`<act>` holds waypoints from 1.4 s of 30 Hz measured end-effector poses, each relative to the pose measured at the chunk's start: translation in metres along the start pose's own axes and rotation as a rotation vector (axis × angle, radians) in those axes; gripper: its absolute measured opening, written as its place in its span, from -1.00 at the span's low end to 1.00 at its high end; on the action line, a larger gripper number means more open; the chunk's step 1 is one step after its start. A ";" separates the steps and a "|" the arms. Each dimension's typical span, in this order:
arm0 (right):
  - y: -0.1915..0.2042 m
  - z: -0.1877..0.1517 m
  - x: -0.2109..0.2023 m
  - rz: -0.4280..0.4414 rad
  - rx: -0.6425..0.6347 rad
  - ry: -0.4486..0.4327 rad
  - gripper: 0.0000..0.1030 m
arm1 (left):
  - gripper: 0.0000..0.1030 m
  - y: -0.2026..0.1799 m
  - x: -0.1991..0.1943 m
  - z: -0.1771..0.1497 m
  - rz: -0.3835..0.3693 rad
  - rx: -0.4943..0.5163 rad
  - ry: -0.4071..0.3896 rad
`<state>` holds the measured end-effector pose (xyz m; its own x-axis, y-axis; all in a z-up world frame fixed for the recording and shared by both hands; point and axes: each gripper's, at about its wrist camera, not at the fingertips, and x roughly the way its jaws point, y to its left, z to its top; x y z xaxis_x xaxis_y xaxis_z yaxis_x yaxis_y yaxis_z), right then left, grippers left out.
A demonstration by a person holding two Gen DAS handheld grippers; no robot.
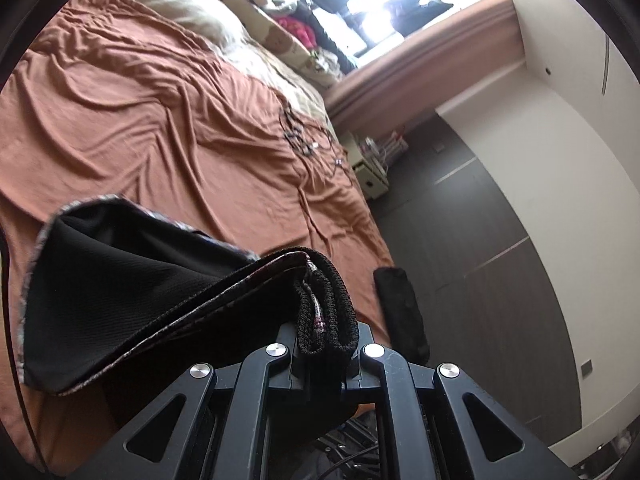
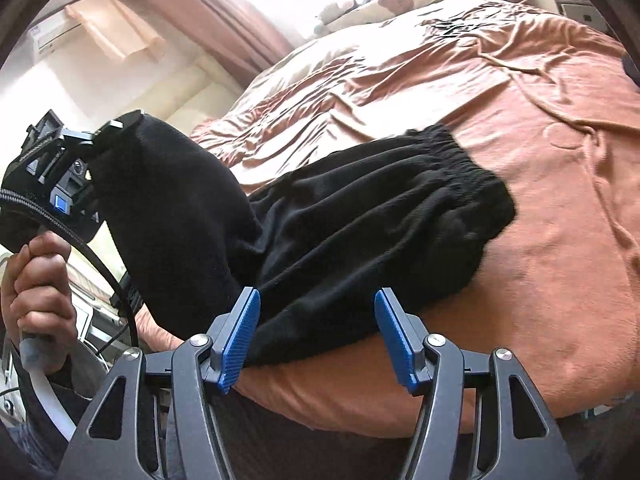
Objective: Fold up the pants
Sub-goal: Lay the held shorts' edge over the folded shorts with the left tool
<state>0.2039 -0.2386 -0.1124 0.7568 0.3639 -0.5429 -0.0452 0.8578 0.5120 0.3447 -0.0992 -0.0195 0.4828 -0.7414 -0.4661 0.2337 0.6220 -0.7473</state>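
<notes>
The bed (image 2: 540,168), under a wrinkled rust-brown sheet, fills the space beyond both sets of fingers. The black pants (image 2: 360,216) lie across it just ahead of the right gripper (image 2: 318,336), elastic waistband at the far end, while the near end climbs off to the left and hangs from the left gripper (image 2: 100,136), which a hand (image 2: 36,280) carries.

The left gripper (image 1: 326,344) is clamped hard on a bunched fold of ribbed cuff or hem, several layers thick, with the leg opening flaring out to the left of its fingers. The right gripper's jaws stand apart; its blue pads (image 2: 240,344) sit either side of the cloth's near edge without pressing it.

The fabric looks light, soft and limp, likely a knit: it should sag and slide rather than hold a crease, so the firmer edges, waistband or hems, seem the best holds, taken through all layers at once.

Whether one leg or both are in the left grip cannot be told. The left pads are buried under cloth. A dark object beside the bed's edge, right of the left fingers, is unclear, as are small items far up the sheet.
</notes>
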 end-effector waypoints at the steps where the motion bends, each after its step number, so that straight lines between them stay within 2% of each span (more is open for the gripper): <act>1: -0.004 -0.001 -0.004 -0.001 0.009 -0.007 0.13 | -0.83 -0.002 0.008 -0.002 0.001 0.003 0.015; 15: -0.036 -0.014 -0.032 -0.020 0.077 -0.044 0.13 | -0.83 -0.003 0.096 -0.043 -0.005 -0.021 0.190; 17: -0.040 -0.016 -0.036 -0.022 0.086 -0.044 0.13 | -0.78 0.000 0.106 -0.048 -0.005 -0.028 0.218; 19: -0.043 -0.018 -0.037 -0.026 0.095 -0.041 0.13 | -0.60 0.003 0.112 -0.054 -0.007 -0.040 0.241; 21: -0.044 -0.019 -0.038 -0.024 0.098 -0.037 0.13 | 0.01 0.007 0.115 -0.058 -0.025 -0.063 0.259; 23: -0.042 -0.019 -0.038 -0.024 0.095 -0.035 0.13 | 0.38 0.009 0.110 -0.060 -0.025 -0.065 0.254; 24: -0.040 -0.019 -0.038 -0.022 0.092 -0.035 0.13 | 0.51 0.009 0.107 -0.060 -0.020 -0.061 0.248; 25: -0.040 -0.018 -0.037 -0.019 0.091 -0.034 0.13 | 0.55 0.010 0.102 -0.060 -0.014 -0.056 0.241; 31: -0.035 -0.015 -0.024 -0.039 0.077 -0.020 0.13 | 0.61 0.031 0.069 -0.058 0.044 -0.076 0.198; 42: -0.036 -0.010 -0.003 -0.110 0.093 -0.002 0.13 | 0.62 0.093 0.021 -0.071 0.136 -0.213 0.172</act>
<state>0.1965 -0.2670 -0.1357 0.7549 0.2689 -0.5981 0.0985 0.8552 0.5088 0.3167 -0.0746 -0.1322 0.3429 -0.6979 -0.6287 -0.0144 0.6654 -0.7464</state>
